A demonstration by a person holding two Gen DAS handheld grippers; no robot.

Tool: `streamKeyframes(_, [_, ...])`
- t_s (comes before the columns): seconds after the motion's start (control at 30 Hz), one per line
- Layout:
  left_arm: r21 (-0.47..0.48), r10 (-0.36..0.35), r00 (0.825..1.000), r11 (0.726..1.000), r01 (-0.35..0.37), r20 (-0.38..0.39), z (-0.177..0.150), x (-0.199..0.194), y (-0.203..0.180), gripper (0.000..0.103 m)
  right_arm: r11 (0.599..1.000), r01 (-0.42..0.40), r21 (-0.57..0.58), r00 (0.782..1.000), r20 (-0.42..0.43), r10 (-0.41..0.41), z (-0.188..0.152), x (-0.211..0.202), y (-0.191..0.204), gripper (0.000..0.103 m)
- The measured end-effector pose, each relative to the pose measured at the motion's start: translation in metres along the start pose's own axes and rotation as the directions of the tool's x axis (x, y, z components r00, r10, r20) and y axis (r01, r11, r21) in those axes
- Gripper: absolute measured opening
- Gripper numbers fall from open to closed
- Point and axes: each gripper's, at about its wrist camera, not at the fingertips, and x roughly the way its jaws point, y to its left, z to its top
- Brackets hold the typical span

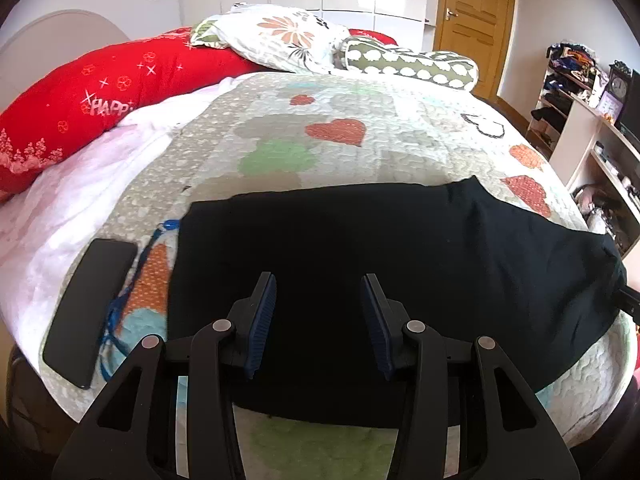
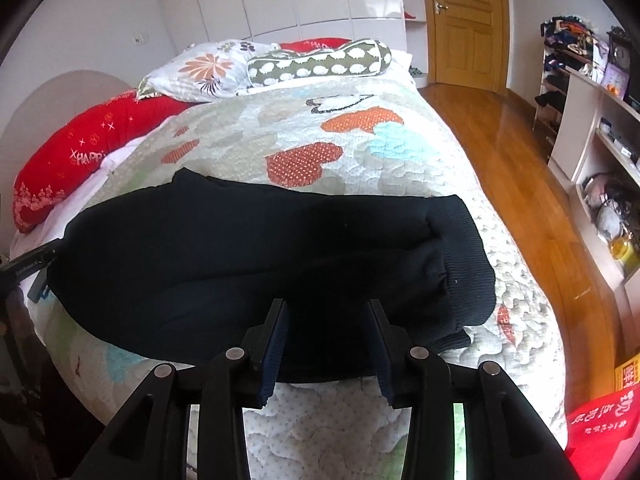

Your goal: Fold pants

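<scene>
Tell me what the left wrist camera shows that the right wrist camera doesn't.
Left wrist only: a flat black phone and a blue cord on the quilt beside the pants. Right wrist only: the ribbed black cuffs and the glossy wooden floor. Both: dark folded pants, the patchwork heart quilt, the red pillow and the wooden door.

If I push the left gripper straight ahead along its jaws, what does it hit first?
Most likely the black pants spread on the quilt: the left gripper, jaws open and empty, points down onto the dark fabric. Depth is unclear.
</scene>
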Motion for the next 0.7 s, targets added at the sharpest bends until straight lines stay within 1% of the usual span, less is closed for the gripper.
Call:
streamKeyframes(0.17, [0.015,-0.028,1.0,0.999,0.028,-0.01,0.001,0.003,-0.015,0.043,1.0,0.014,0.009,1.0,0.02,-0.015,-0.002,-0.009,-0.004,0.038])
streamKeyframes(0.37, [0.022,-0.084,0.996,0.996,0.084,-0.029,0.002,0.008,-0.035,0.043,0.999,0.035,0.04,0.999,0.02,-0.036,-0.009,-0.018,-0.02,0.041])
streamKeyframes(0.4, [0.02,-0.093,0.995,0.995,0.094,-0.033,0.003,0.011,-0.039,0.047,0.998,0.039,0.048,0.999,0.017,-0.04,-0.01,-0.018,-0.023,0.041])
streamKeyframes(0.43, [0.019,-0.101,0.994,0.995,0.102,-0.037,0.003,0.012,-0.043,0.059,0.997,0.043,0.056,0.999,0.014,-0.044,-0.011,-0.018,-0.026,0.041])
streamKeyframes(0.47, [0.015,-0.115,0.993,0.993,0.116,-0.039,0.003,0.014,-0.046,0.065,0.997,0.048,0.065,0.999,0.013,-0.048,-0.013,-0.018,-0.029,0.041])
streamKeyframes(0.5, [0.009,-0.131,0.991,0.991,0.132,-0.039,0.003,0.016,-0.05,0.068,0.996,0.051,0.071,0.999,0.011,-0.052,-0.014,-0.019,-0.031,0.041])
streamKeyframes(0.53, [0.006,-0.141,0.989,0.99,0.141,-0.045,0.004,0.02,-0.054,0.068,0.995,0.053,0.079,0.998,0.009,-0.054,-0.015,-0.019,-0.034,0.041])
streamKeyframes(0.7, [0.021,-0.127,0.989,0.991,0.129,-0.081,0.001,0.038,-0.068,0.068,0.994,0.055,0.092,0.998,0.014,-0.057,-0.017,-0.022,-0.039,0.042])
